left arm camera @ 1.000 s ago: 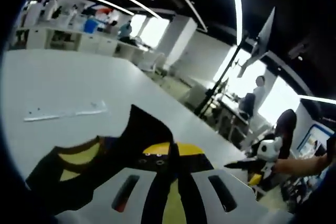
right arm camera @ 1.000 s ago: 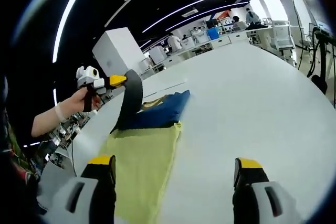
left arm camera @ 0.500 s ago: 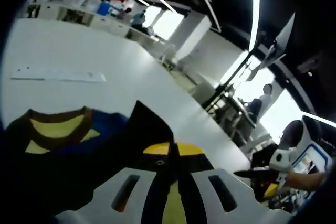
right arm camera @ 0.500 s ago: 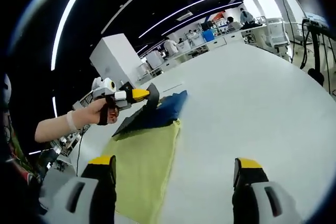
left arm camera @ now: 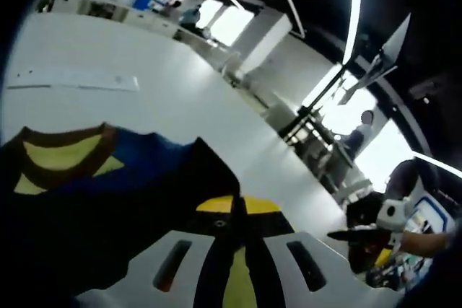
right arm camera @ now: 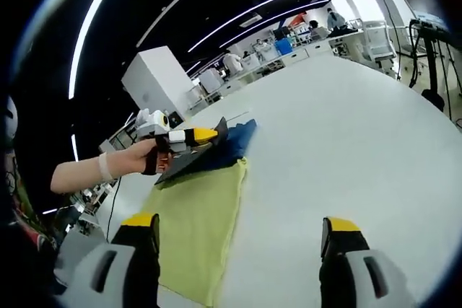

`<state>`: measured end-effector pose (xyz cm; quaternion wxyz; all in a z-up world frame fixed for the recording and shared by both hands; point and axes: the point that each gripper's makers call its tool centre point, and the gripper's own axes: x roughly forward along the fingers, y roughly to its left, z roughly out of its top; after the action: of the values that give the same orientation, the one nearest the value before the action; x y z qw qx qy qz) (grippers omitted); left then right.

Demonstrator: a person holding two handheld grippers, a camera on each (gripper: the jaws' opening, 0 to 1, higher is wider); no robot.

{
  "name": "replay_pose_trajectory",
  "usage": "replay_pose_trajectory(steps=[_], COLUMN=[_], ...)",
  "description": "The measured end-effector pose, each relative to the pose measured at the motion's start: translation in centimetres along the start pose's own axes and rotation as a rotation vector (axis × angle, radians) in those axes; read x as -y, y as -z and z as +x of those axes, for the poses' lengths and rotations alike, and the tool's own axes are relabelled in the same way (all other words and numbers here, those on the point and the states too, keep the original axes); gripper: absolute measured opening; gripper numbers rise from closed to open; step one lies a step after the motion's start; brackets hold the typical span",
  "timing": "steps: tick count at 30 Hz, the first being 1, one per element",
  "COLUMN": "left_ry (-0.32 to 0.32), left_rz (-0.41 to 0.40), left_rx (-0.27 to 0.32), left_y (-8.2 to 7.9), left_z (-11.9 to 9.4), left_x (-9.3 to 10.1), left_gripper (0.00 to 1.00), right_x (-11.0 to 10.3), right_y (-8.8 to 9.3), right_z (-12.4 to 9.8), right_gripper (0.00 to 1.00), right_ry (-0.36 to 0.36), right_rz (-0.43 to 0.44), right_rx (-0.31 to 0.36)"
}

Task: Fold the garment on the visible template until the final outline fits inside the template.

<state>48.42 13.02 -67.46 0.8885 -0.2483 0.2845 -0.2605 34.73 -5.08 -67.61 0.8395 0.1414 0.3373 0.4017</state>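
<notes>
Pinching a dark fold of the garment point(left arm camera: 108, 192) between clamped jaws, left gripper point(right arm camera: 206, 135) carried it over the yellow template point(right arm camera: 198, 232); right gripper point(right arm camera: 238, 239) jaws stood apart above the worktop point(right arm camera: 346, 142), idle.

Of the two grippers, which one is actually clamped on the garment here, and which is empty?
The left gripper is shut on an edge of the dark blue garment, beyond the yellow template. The right gripper is open, jaws spread above the white table, holding nothing.

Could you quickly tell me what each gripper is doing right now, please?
Left gripper: shut on the dark blue garment, holding a fold of it.
Right gripper: open, holding nothing, above the white table.
</notes>
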Motion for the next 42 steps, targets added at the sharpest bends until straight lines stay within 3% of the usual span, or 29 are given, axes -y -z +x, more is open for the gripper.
replay_pose_trajectory(steps=[4,5,7,9,10,13,17,22,28,35,42], left_ry=[0.03,0.038,0.027,0.036,0.043,0.063,0.08,0.087,0.113,0.137,0.154], left_rz=[0.014,0.024,0.084,0.081,0.091,0.113,0.112,0.116,0.146,0.188,0.197], left_rx=[-0.001,-0.004,0.011,0.009,0.003,-0.011,-0.003,0.002,-0.027,-0.052,-0.069], left_y=[0.2,0.3,0.1,0.2,0.3,0.4,0.0,-0.5,-0.2,0.3,0.8], left_z=[0.2,0.2,0.2,0.1,0.0,-0.3,-0.5,-1.0,-2.1,-4.0,-5.6], left_x=[0.6,0.8,0.9,1.3,1.5,2.0,2.6,2.9,3.5,4.4,5.1], left_gripper=[0.0,0.04,0.27,0.46,0.49,0.48,0.6,0.61,0.74,0.98,0.99], right_x=[0.6,0.7,0.9,0.9,0.8,0.5,0.1,-0.3,-0.4,-1.2,-1.6], right_y=[-0.2,-0.2,-0.2,-0.2,-0.1,0.0,0.2,0.3,0.3,0.5,0.0], right_z=[-0.4,-0.5,-0.6,-0.6,-0.6,-0.4,0.0,0.3,0.4,0.9,1.1], right_gripper=[0.93,0.93,0.93,0.93,0.93,0.93,0.93,0.93,0.92,0.92,0.92], right_ry=[0.004,0.007,0.012,0.015,0.015,0.008,0.0,-0.009,-0.009,-0.023,-0.034], right_rz=[0.008,0.006,0.005,0.005,-0.003,-0.004,-0.009,-0.013,-0.022,-0.036,-0.053], right_rx=[0.002,0.004,0.005,0.005,0.003,-0.001,-0.01,-0.017,-0.031,-0.052,-0.059])
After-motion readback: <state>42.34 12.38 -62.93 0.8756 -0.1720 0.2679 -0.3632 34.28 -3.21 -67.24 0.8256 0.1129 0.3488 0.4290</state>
